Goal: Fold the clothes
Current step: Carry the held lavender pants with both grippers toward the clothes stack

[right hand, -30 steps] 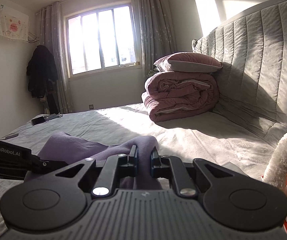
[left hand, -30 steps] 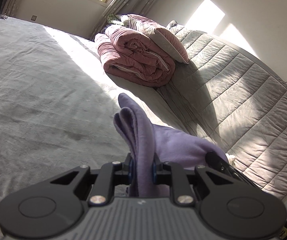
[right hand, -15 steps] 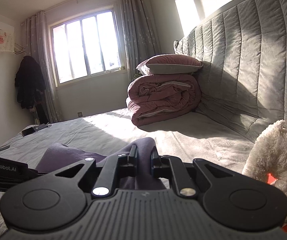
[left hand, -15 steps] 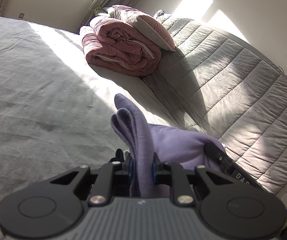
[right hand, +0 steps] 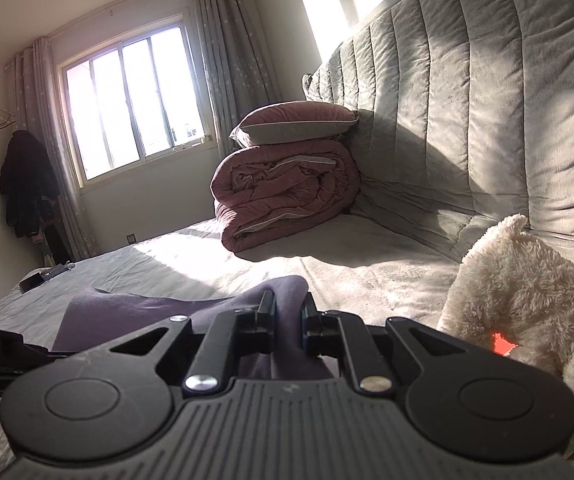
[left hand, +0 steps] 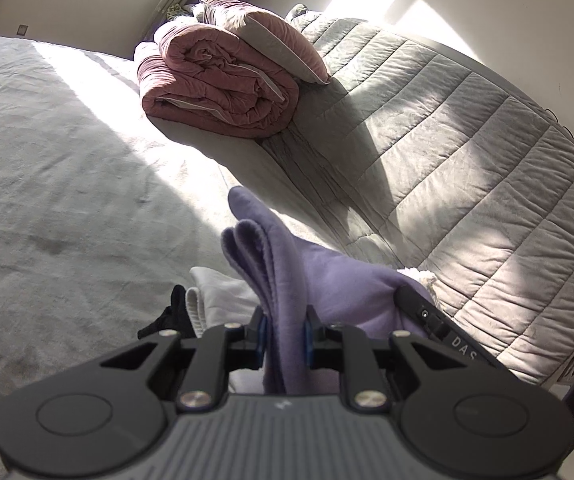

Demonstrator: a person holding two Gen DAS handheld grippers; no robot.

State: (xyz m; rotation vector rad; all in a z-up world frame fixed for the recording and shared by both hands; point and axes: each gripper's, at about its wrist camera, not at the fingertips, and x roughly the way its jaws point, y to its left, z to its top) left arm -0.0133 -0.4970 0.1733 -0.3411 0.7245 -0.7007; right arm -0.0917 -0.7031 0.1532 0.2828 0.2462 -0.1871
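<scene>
From the left wrist, the left gripper (left hand: 285,330) clamps a doubled fold of the lilac garment (left hand: 319,280), its fuzzy edges standing above the bed (left hand: 67,200), white cloth (left hand: 223,296) beneath. From the right wrist, the right gripper (right hand: 287,312) pinches another bunch of the garment (right hand: 135,308), which sags toward the bed (right hand: 367,272) beside a plush toy (right hand: 527,300).

Left gripper (left hand: 285,336): black linkages, ribbed grey body, silver screws, blue-lined jaws (right gripper (right hand: 287,316) w/ same build).
</scene>
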